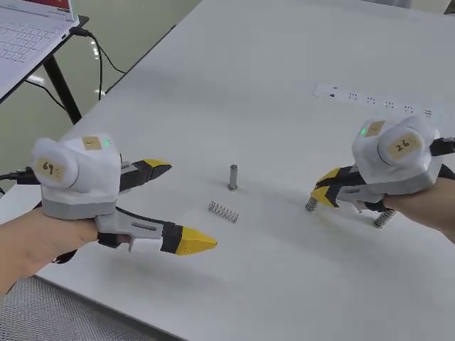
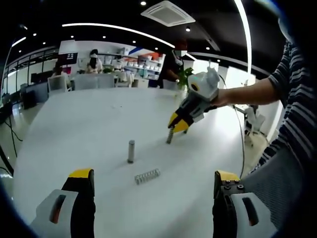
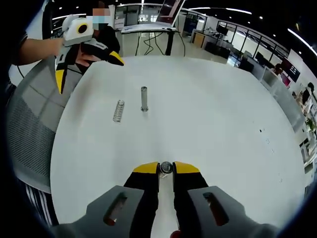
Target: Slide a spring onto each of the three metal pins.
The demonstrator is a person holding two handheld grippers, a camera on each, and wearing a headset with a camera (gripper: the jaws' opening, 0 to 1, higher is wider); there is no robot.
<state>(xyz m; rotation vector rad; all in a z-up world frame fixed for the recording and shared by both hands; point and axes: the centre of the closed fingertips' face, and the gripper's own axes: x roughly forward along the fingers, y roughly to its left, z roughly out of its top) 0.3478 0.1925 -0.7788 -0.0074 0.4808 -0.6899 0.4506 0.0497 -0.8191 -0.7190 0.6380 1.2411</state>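
A bare metal pin (image 1: 232,177) (image 2: 131,151) (image 3: 144,99) stands upright mid-table. A loose spring (image 1: 223,211) (image 2: 147,176) (image 3: 119,110) lies flat just in front of it. My left gripper (image 1: 178,206) (image 2: 154,174) is open, its yellow tips spread wide on the near side of the loose spring. Off to the right, my right gripper (image 1: 323,195) (image 3: 165,168) is shut on the top of a spring-covered pin (image 1: 311,204) (image 2: 170,136) (image 3: 165,166). A second pin wearing a spring (image 1: 384,218) stands by the right hand.
A white power strip (image 1: 370,99) lies at the table's far right. On a side stand at the far left sits a laptop (image 1: 28,28) with a black cable (image 1: 99,60). The table's near edge (image 1: 142,312) runs close under the left hand.
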